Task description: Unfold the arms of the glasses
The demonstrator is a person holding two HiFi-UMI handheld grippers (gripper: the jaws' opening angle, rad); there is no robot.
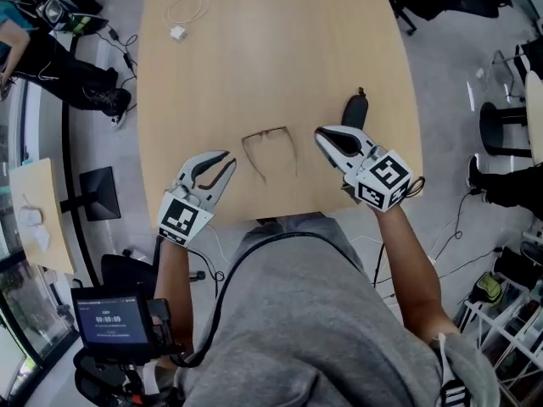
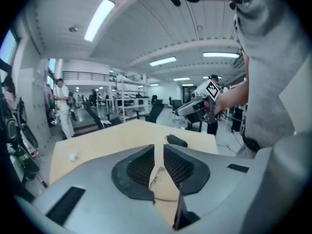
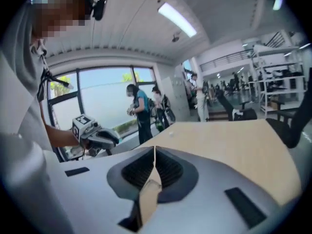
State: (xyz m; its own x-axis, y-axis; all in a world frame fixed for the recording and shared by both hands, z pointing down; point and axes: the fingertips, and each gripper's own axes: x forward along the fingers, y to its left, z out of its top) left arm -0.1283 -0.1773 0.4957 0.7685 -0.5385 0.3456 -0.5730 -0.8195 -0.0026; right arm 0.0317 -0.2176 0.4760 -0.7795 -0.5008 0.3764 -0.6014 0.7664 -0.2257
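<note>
Farthest left, the left gripper (image 1: 227, 161) hovered at the near edge of the pale wooden table (image 1: 271, 58), its jaws slightly parted and holding nothing. Between the two tools lay the thin dark wire-framed glasses (image 1: 265, 131), flat on the table, with both arms apparently already swung out toward the near edge. Such a frame was judged light, springy and easily bent at its small hinges. Hold was best taken on the front bar beside a hinge and on an arm near its tip, never on a lens. At right, the right gripper (image 1: 321, 133) was clenched on nothing. The smooth, probably slippery tabletop also carried a white coiled cable (image 1: 185, 11) at far left and a black oblong object (image 1: 355, 110) at right. Grey floor (image 1: 458, 83), metal shelving (image 2: 129, 101) and standing people (image 3: 139, 108) surrounded it.
</note>
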